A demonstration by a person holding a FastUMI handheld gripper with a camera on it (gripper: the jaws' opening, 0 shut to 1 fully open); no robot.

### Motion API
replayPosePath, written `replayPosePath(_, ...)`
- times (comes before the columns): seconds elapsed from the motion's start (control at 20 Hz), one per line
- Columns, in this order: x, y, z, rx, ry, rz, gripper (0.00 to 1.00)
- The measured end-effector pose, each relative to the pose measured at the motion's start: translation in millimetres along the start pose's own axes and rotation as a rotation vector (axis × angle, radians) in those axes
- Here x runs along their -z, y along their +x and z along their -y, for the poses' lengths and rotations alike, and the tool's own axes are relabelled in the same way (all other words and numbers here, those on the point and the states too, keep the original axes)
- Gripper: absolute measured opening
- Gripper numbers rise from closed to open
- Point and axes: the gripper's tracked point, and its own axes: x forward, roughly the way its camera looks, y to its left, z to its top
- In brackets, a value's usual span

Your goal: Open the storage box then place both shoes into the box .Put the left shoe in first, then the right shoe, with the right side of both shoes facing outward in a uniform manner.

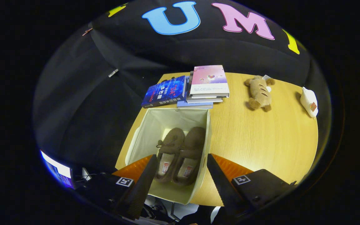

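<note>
Looking down past my fingers (180, 178), which are spread wide and hold nothing, I see the box (142, 134) open on the surface (261, 140) with both shoes (180, 153) lying side by side inside, toes pointing away from me. By my reckoning the placing is done; whether their right sides face outward I cannot tell.

The storage box (142, 137) stands at the bench's (261, 140) near left corner, with both shoes (180, 154) side by side inside it. Behind the box lie books (192, 89); to its far right, a plush toy (259, 93) and, further right, a small pouch (309, 101). The fingers (181, 178) straddle the box, spread wide, holding nothing.
</note>
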Motion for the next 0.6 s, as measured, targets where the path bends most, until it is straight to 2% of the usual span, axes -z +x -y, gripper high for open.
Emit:
replayPosePath(0.35, -38, -59, 56, 0.053, -0.024, 0.237, 0.99)
replayPosePath(0.6, -83, -114, 120, 0.154, -0.028, 0.427, 0.99)
